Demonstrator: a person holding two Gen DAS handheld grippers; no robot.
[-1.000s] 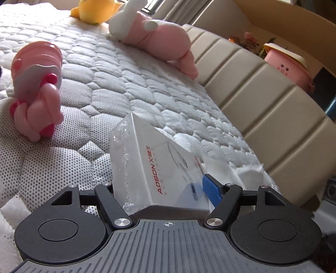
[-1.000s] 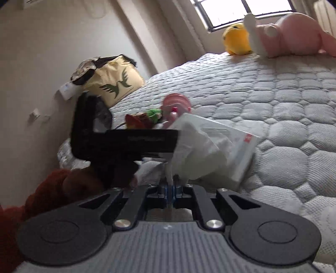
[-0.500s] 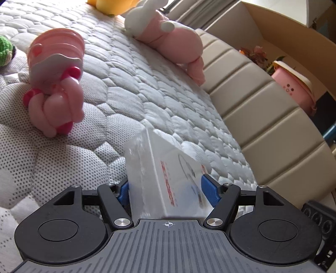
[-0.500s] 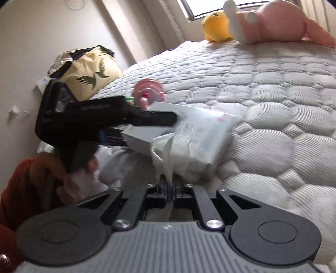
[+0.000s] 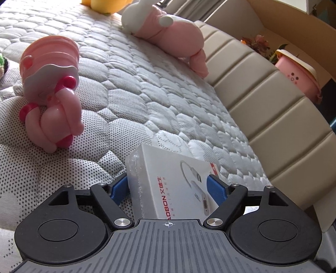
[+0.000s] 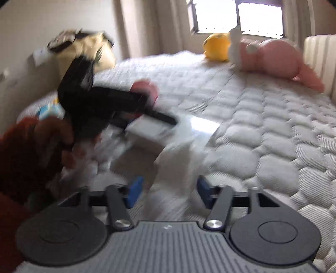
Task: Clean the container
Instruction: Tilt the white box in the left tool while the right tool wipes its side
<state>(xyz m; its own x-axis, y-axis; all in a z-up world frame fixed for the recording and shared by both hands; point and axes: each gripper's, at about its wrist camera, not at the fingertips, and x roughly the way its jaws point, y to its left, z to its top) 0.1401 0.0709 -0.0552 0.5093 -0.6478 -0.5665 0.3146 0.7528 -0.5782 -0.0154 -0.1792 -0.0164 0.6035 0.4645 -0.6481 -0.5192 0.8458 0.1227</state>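
While the white box (image 5: 168, 184) is clamped between the blue pads of the left tongs (image 5: 171, 189) above the quilted bed (image 5: 147, 88), the right tongs (image 6: 168, 189) are spread around a blurred tissue (image 6: 178, 159); it should be regripped firmly so the box is wiped evenly.

Left wrist view: low over quilted mattress (image 5: 147, 88), facing padded headboard (image 5: 273, 117); white box (image 5: 174, 189) close at lens. Right wrist view: higher, facing window (image 6: 237, 14), motion-blurred; seemingly same white box (image 6: 151, 130) mid-distance. Shared: mattress, pink plush (image 5: 174, 40) (image 6: 273, 58), yellow plush (image 6: 217, 47).
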